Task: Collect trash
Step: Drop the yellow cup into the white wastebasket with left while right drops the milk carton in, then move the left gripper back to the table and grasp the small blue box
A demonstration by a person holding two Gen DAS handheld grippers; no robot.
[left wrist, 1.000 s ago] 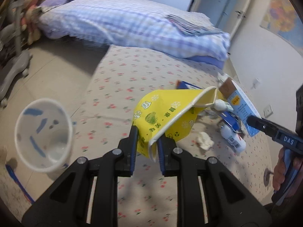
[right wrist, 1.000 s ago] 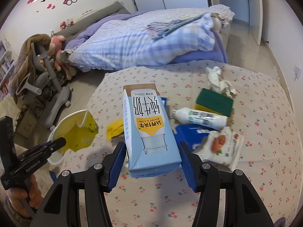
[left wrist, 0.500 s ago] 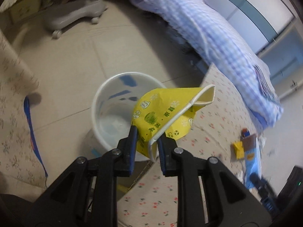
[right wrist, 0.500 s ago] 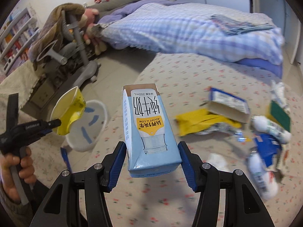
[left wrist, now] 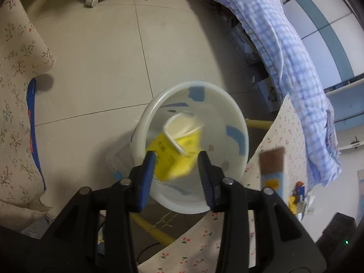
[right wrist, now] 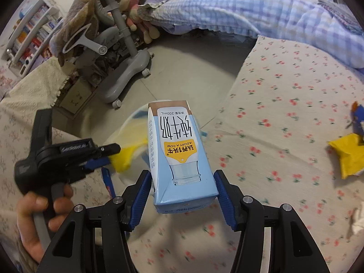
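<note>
Beige floor tiles surround the white bin point(left wrist: 236, 188) directly beneath the opening left gripper point(left wrist: 176, 167); the yellow cup point(left wrist: 179, 145) is being released into it. A milk carton point(right wrist: 179, 157) is pinched by the right gripper point(right wrist: 182, 191); wrappers point(right wrist: 348, 157) remain uncollected to its right.

Left gripper point(left wrist: 177, 166) angled steeply down, jaws opening, blue fingers point(left wrist: 147, 177) apart and clear of what lies between them; bare hand point(right wrist: 43, 216) wrapped round its handle; right gripper point(right wrist: 182, 191) tilted down, fingers point(right wrist: 141, 195) clamped against a carton's sides.
</note>
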